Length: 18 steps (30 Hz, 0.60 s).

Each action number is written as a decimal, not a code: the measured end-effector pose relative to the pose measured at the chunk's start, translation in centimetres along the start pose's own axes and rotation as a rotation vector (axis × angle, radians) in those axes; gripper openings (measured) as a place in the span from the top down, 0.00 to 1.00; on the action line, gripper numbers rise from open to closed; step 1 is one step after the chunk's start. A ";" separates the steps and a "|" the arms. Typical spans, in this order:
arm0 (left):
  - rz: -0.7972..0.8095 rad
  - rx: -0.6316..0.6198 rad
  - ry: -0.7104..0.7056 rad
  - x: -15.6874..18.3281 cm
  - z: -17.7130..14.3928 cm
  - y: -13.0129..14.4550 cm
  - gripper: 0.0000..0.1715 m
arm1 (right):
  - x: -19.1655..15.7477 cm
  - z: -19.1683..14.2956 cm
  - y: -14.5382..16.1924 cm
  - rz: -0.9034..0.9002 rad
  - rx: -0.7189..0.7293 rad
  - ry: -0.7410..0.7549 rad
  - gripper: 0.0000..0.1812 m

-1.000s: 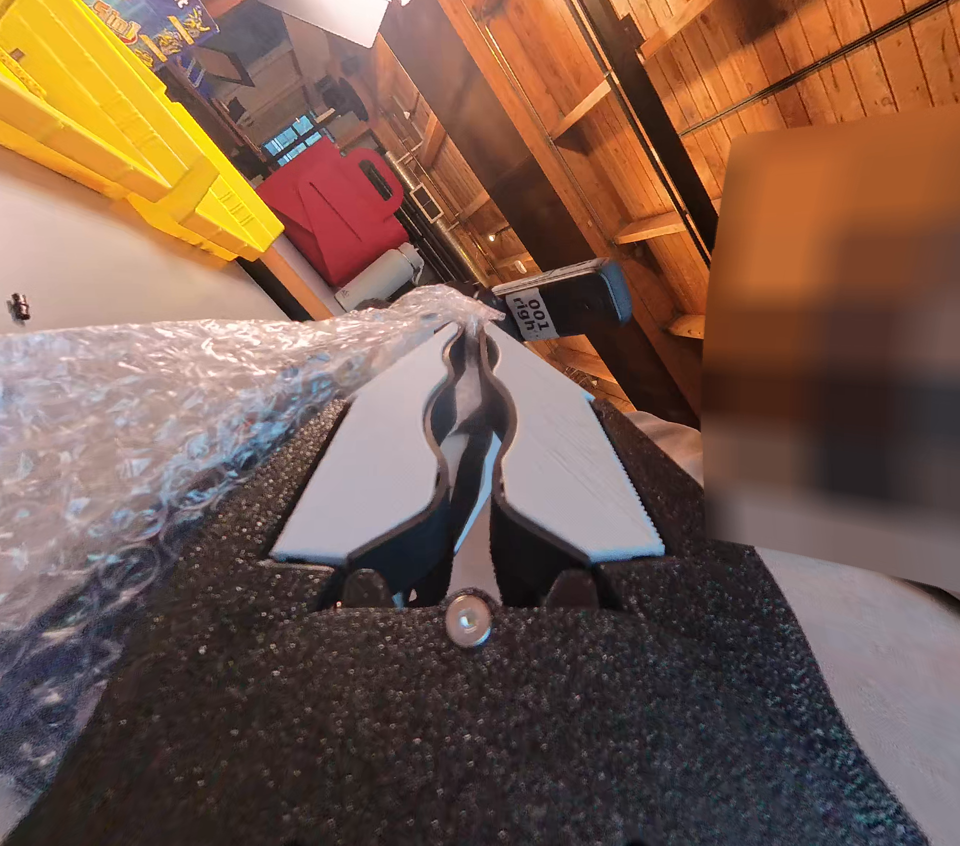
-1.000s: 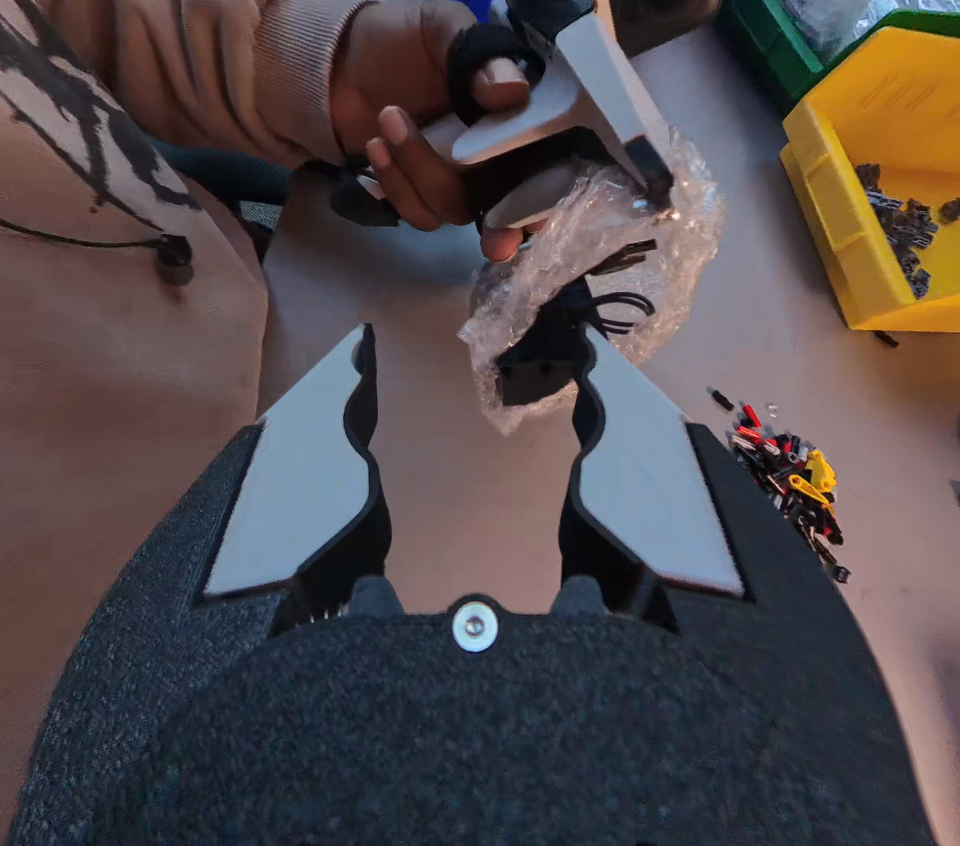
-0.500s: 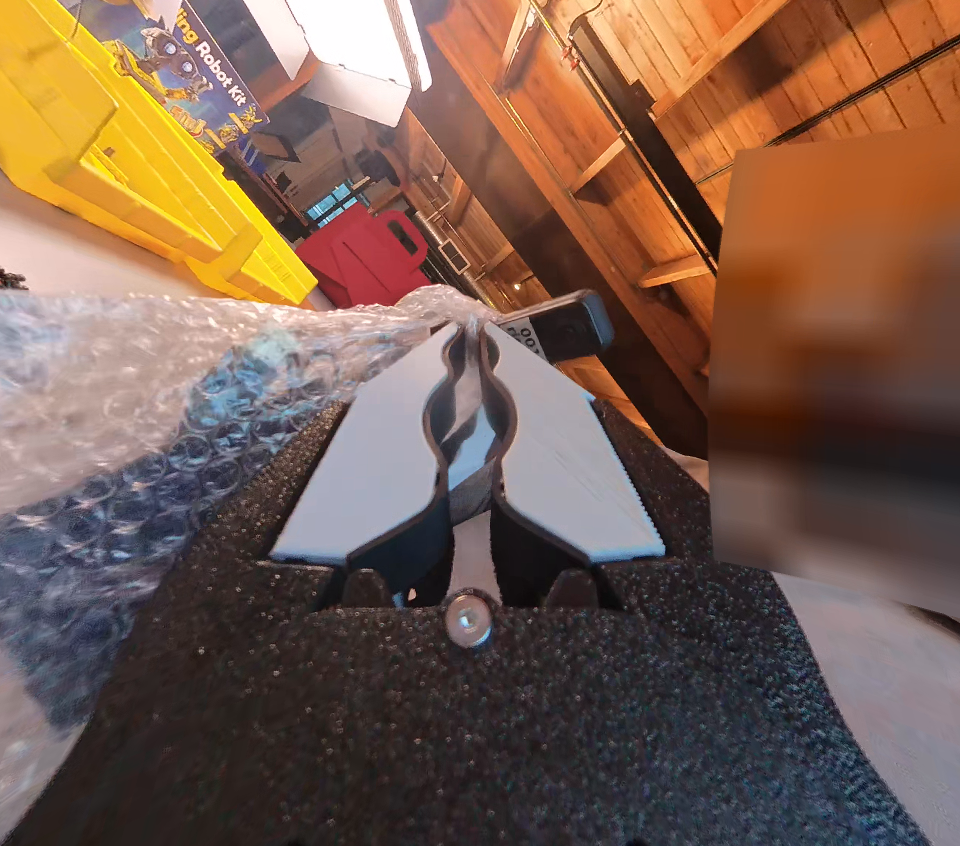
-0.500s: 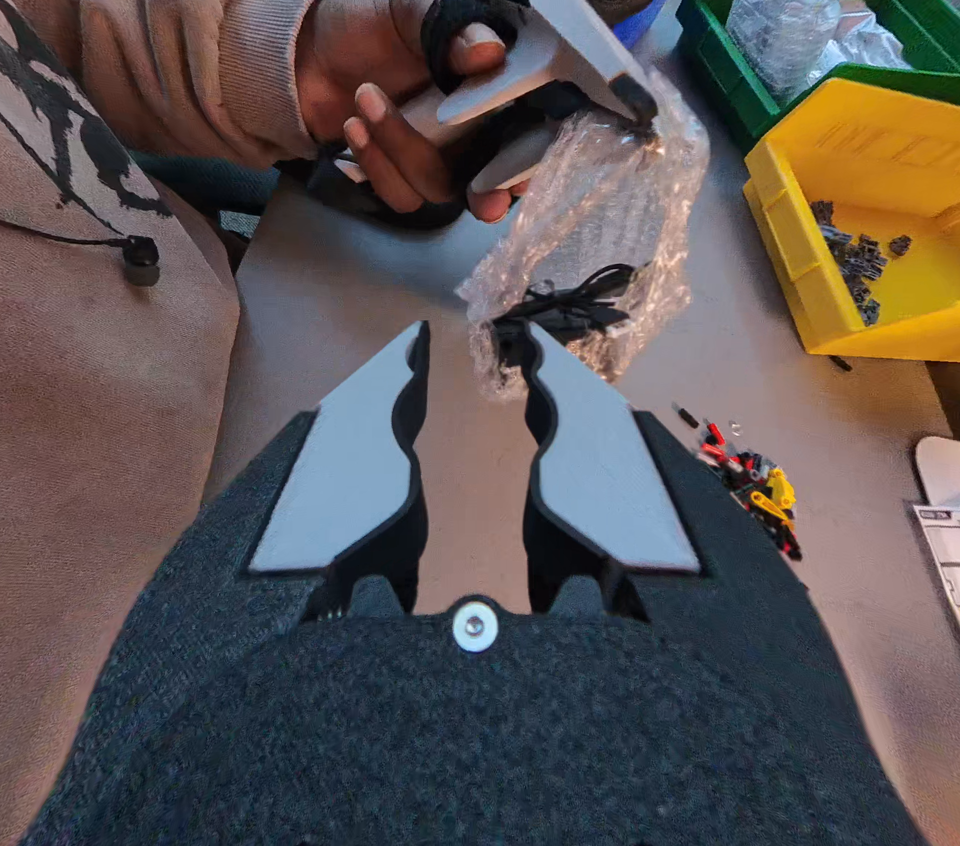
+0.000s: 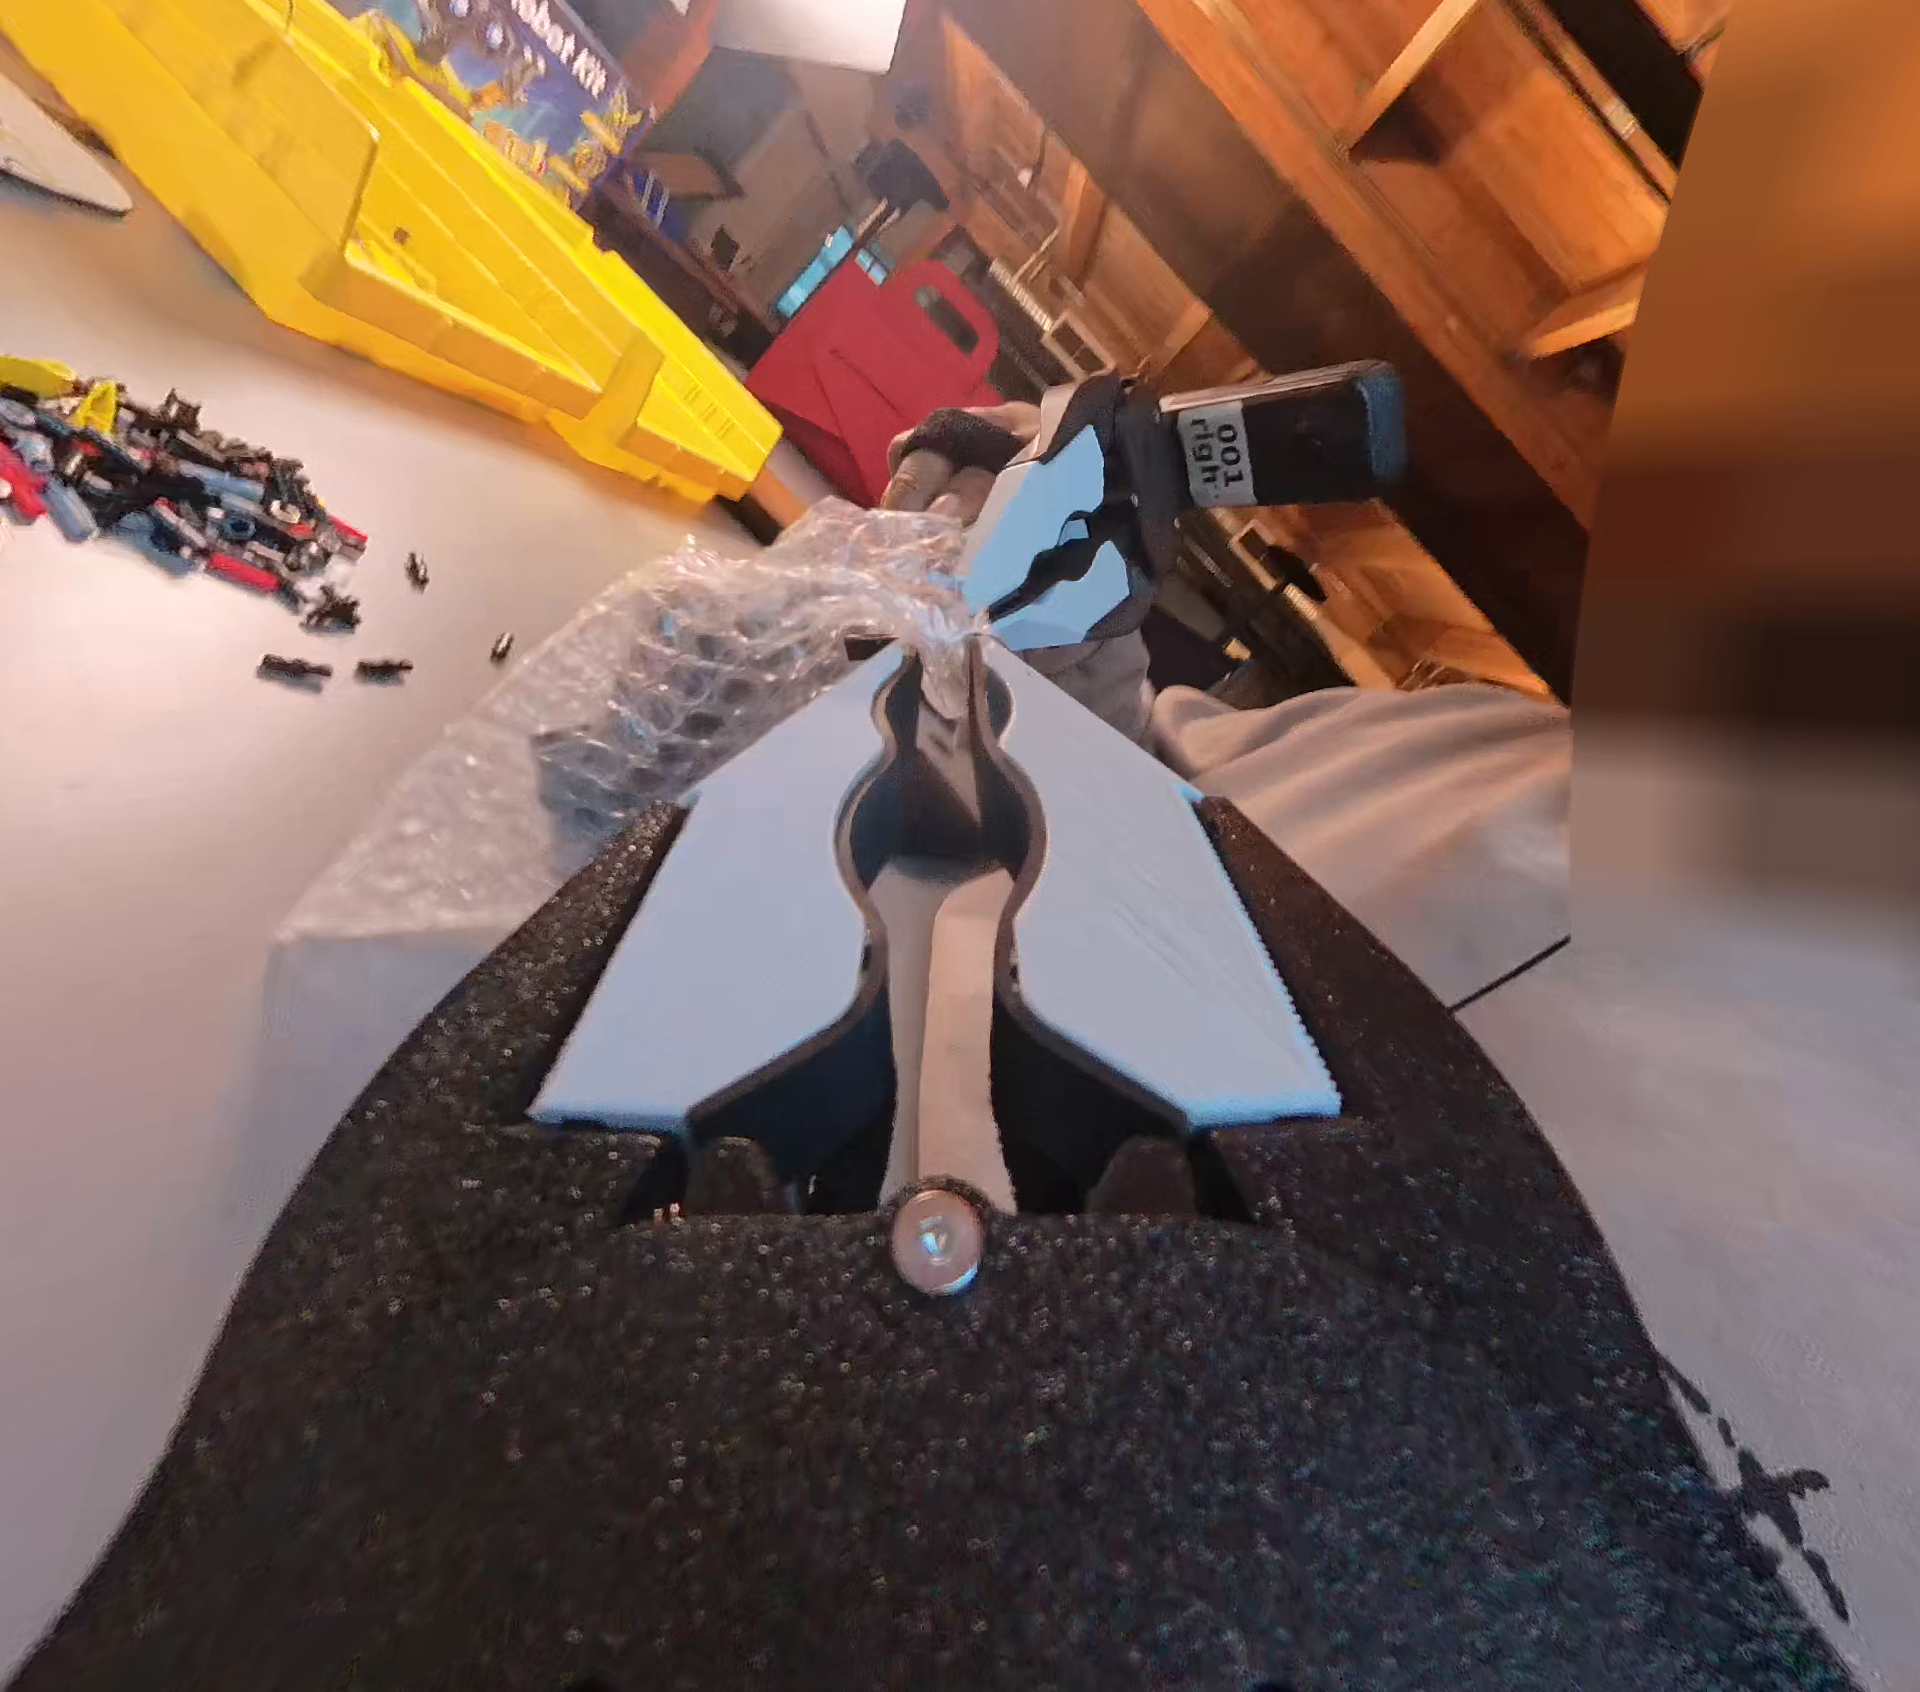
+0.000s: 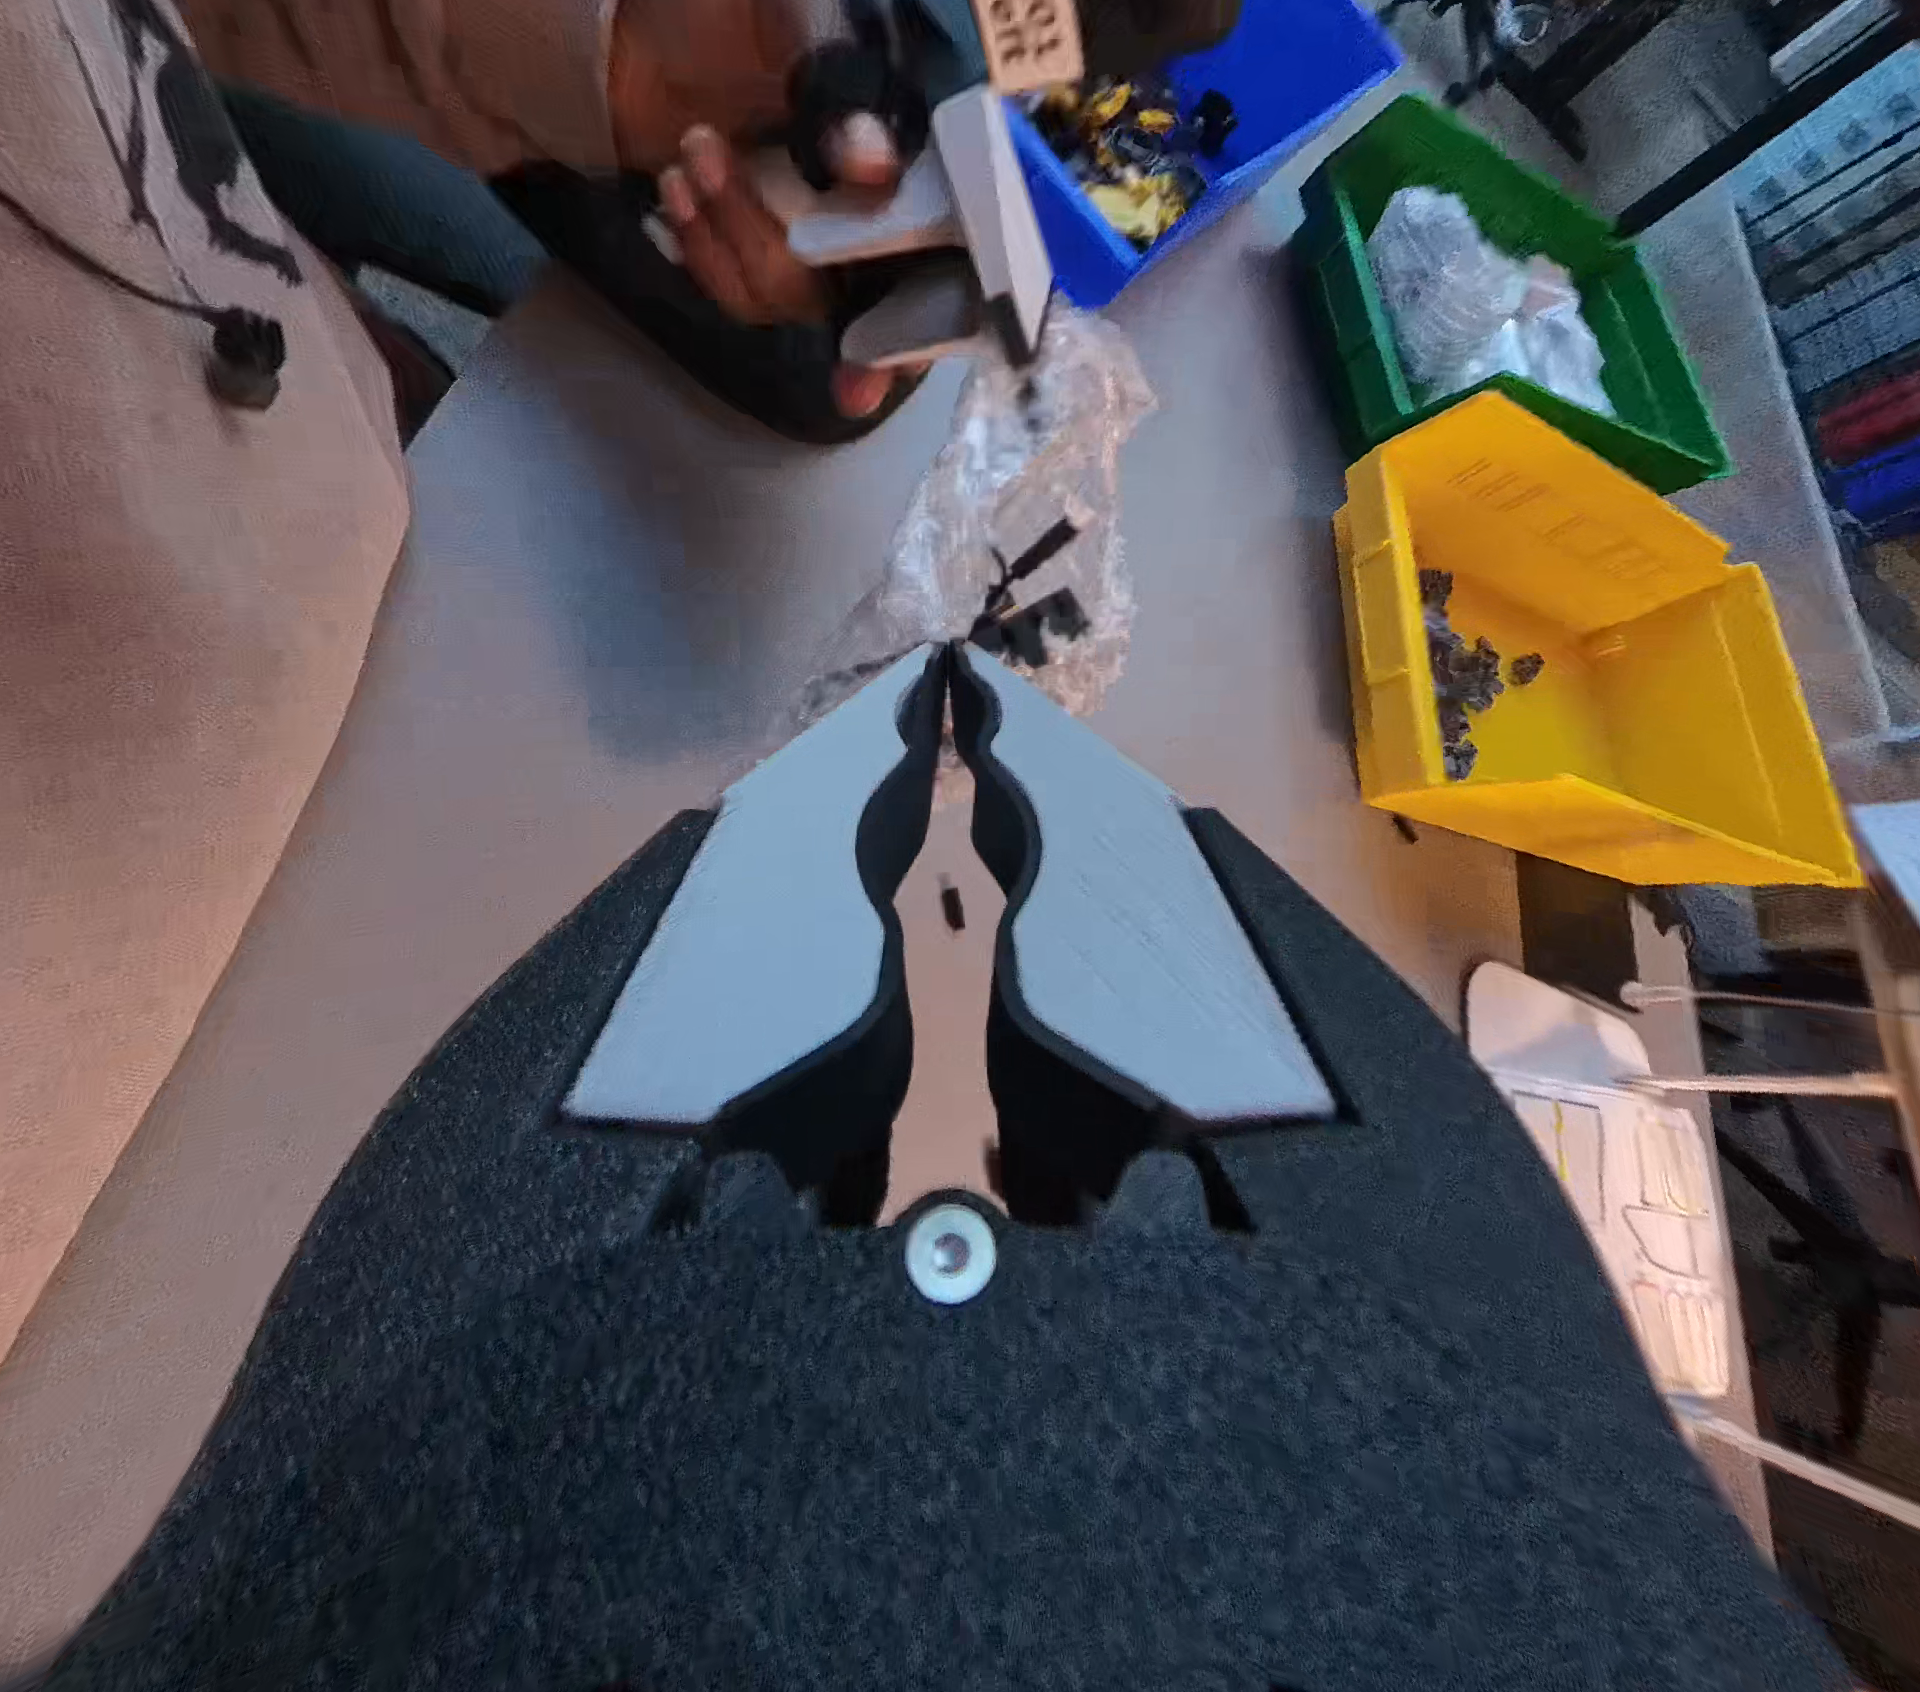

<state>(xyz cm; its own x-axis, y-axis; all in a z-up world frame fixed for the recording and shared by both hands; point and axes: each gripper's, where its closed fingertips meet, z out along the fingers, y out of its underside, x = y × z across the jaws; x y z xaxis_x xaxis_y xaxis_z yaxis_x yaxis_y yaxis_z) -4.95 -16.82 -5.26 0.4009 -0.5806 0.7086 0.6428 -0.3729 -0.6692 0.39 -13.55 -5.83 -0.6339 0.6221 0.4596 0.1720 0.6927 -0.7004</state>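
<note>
Here a clear bubble-wrap bag (image 6: pixel 1023 541) hangs stretched over the grey counter (image 6: pixel 644 603), crinkled and see-through, with a small black part and thin black wires (image 6: pixel 1023 603) inside. The left claw (image 5: pixel 940 655) is clamped shut on one end of the bag; the right claw (image 6: pixel 948 650) pinches the other end, tips closed on the film. Each claw's camera housing carries a pale sticker with printed characters. Beside the bag stand a yellow bin (image 6: pixel 1621 666) holding a few dark pieces, a green bin (image 6: pixel 1652 354) with more clear wrapping, and a blue bin (image 6: pixel 1299 11). A printed box (image 5: pixel 520 73) with lettering stands behind the yellow bin, and small loose parts (image 5: pixel 156 479) lie scattered on the counter.
</note>
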 end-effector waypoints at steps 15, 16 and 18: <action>0.451 -0.435 -0.267 -2.7 0.5 2.3 0.62 | -2.1 0.8 1.3 0.078 0.119 -0.050 1.00; 0.486 -0.483 -0.265 -3.1 1.5 3.6 0.59 | -2.2 0.8 1.2 0.109 0.132 -0.051 1.00; 0.586 -0.546 -0.316 -4.5 3.3 5.6 0.54 | -2.4 0.9 1.2 0.173 0.157 -0.047 1.00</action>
<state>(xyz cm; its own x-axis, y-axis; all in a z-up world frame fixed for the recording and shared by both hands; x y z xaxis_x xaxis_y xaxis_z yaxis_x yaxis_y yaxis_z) -1.00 -13.91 -11.44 0.7848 -0.5898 0.1904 -0.0957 -0.4189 -0.9030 1.44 -14.54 -8.25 -0.6402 0.7064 0.3021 0.1642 0.5100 -0.8444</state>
